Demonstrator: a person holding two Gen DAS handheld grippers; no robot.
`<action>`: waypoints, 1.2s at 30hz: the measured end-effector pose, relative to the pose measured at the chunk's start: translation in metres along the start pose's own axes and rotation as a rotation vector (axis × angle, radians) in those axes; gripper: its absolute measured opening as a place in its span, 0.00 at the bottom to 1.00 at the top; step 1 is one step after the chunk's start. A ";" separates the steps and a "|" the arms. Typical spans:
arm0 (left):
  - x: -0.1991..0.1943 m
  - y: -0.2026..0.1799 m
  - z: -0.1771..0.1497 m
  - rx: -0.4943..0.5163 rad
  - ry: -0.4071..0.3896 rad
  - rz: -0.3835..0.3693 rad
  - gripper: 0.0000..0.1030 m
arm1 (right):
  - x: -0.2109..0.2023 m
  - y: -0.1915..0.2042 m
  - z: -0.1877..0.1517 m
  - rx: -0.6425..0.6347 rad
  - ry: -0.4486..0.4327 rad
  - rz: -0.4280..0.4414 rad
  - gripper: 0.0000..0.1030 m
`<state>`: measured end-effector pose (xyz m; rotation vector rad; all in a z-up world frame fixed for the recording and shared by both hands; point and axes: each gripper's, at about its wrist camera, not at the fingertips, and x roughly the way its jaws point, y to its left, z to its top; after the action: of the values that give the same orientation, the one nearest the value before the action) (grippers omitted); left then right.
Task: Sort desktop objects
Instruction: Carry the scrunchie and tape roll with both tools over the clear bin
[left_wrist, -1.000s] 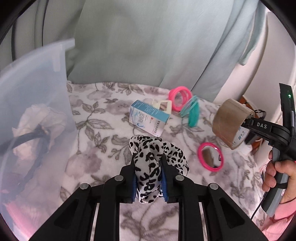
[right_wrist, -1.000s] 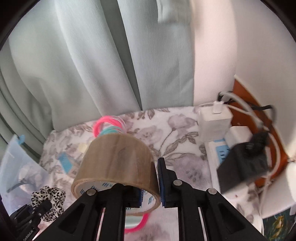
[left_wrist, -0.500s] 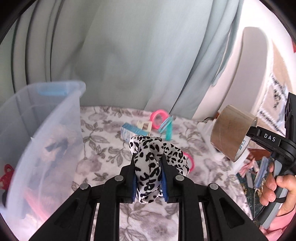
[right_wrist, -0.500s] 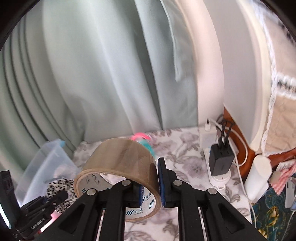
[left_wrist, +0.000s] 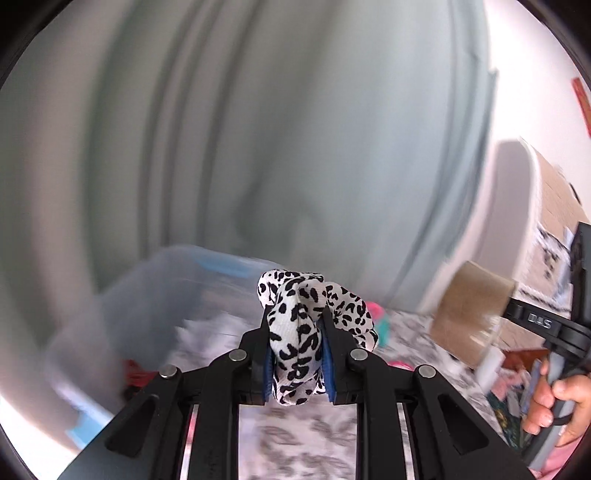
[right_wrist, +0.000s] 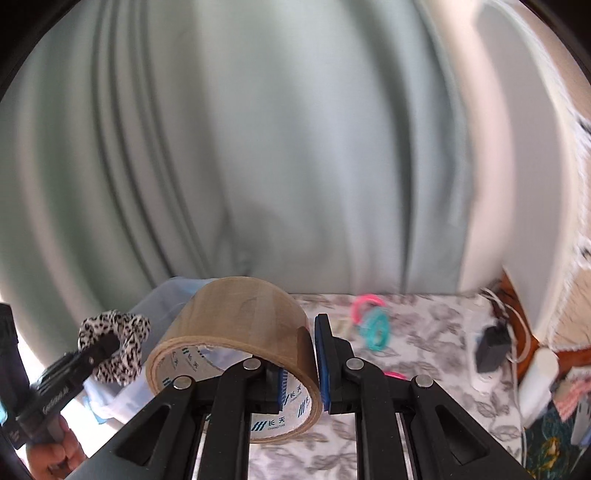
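Note:
My left gripper (left_wrist: 295, 332) is shut on a leopard-print scrunchie (left_wrist: 295, 317) and holds it high above the floral cloth, near a clear plastic bin (left_wrist: 147, 306). It also shows in the right wrist view (right_wrist: 114, 339). My right gripper (right_wrist: 301, 354) is shut on the wall of a brown tape roll (right_wrist: 236, 332), held in the air to the right of the scrunchie; the roll shows in the left wrist view (left_wrist: 469, 314). The bin's rim (right_wrist: 173, 291) lies behind the roll.
Pink and teal hair rings (right_wrist: 371, 321) and a pink-rimmed mirror (right_wrist: 393, 376) lie on the floral cloth (right_wrist: 424, 332). A power strip with a black charger (right_wrist: 491, 347) and a white bottle (right_wrist: 535, 384) stand at the right. A pale green curtain (right_wrist: 258, 147) hangs behind.
Both grippers have risen and tilted up, holding their objects. The left one has swung left toward the bin; the table objects look lower and farther away.

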<state>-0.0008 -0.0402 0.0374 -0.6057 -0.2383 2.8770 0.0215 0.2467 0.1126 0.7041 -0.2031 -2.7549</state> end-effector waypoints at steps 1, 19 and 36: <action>-0.004 0.010 0.000 -0.012 -0.007 0.023 0.21 | 0.001 0.011 0.001 -0.016 0.000 0.017 0.14; -0.007 0.110 -0.025 -0.148 0.047 0.150 0.21 | 0.057 0.167 -0.005 -0.221 0.129 0.269 0.14; 0.040 0.121 -0.029 -0.119 0.137 0.174 0.21 | 0.083 0.195 -0.020 -0.290 0.254 0.242 0.15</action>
<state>-0.0435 -0.1455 -0.0282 -0.8828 -0.3544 2.9855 0.0087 0.0344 0.0980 0.8735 0.1533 -2.3724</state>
